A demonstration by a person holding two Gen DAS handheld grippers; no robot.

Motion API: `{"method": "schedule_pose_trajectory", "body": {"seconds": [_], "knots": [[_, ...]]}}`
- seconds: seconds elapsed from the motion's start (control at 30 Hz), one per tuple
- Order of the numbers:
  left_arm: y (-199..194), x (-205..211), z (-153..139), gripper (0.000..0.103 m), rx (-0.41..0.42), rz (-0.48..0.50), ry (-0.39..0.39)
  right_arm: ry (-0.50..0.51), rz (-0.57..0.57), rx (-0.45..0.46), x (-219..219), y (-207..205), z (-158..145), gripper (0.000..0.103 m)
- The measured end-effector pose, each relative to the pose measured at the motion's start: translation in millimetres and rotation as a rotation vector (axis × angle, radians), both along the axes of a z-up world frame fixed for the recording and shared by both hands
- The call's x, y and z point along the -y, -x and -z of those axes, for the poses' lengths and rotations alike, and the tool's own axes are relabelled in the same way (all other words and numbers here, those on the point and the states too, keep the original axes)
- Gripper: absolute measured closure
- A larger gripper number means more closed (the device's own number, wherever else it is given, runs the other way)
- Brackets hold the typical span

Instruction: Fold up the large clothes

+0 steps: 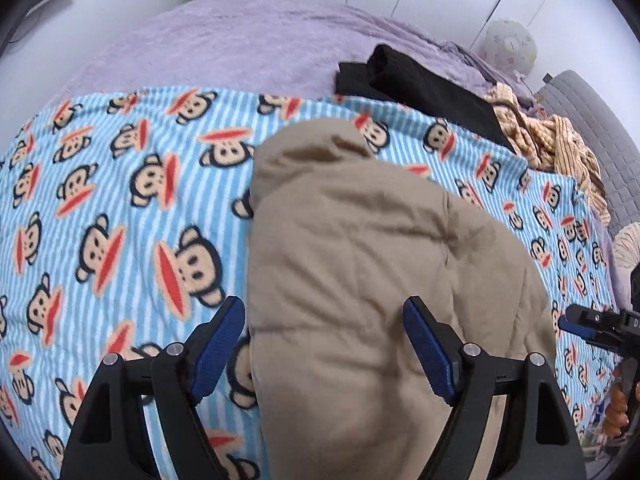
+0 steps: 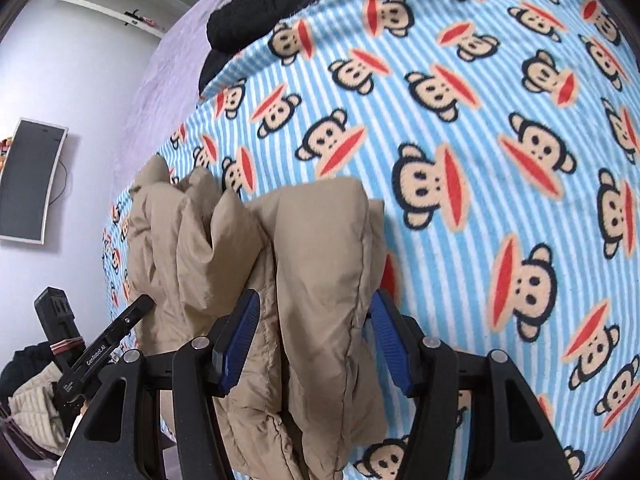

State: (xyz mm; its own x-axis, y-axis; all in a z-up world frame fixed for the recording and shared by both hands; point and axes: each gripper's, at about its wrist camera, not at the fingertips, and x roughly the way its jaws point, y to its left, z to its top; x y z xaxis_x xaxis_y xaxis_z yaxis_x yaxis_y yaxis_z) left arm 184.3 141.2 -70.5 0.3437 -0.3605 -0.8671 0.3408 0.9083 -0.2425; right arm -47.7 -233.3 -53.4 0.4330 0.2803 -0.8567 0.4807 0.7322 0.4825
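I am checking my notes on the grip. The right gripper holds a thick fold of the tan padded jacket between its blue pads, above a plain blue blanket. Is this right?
Not quite. The blanket is not plain: it is blue-and-white striped with a monkey-face print, as the right wrist view shows. The rest holds: the right gripper holds a thick fold of the tan padded jacket between its blue pads.

Bare monkey-print blanket (image 1: pixel 120 208) left of the puffy tan jacket (image 1: pixel 360 260); black garment (image 1: pixel 420 84) behind.

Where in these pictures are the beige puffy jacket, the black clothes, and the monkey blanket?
beige puffy jacket (image 2: pixel 320 280): right wrist view, the bunched fold between the gripper's pads.
black clothes (image 1: pixel 420 84): left wrist view, middle of the dark pile.
monkey blanket (image 1: pixel 132 200): left wrist view, bare striped stretch left of the jacket.
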Motion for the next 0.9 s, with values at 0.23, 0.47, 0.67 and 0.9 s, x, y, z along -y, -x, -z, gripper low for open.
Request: {"method": "schedule_pose_trajectory", "body": {"seconds": [0.23, 0.47, 0.67, 0.9], "knots": [[-34.8, 42.0, 24.0, 0.020, -0.050, 0.033, -0.050, -0.001, -0.146, 0.144, -61.4, -98.4, -9.5, 0.067], [-13.0, 100.1, 49.1, 0.017, 0.004, 0.090, -0.168, 0.167, -0.124, -0.052, -71.6, -129.6, 63.4, 0.067], [-14.7, 107.4, 55.8, 0.015, -0.003, 0.103, -0.185, 0.118, -0.099, -0.069, -48.0, -112.8, 104.5, 0.070], [22.8, 48.2, 16.8, 0.015, 0.032, 0.134, -0.153, 0.136, -0.113, -0.077, -48.9, -105.5, 97.6, 0.070]]}}
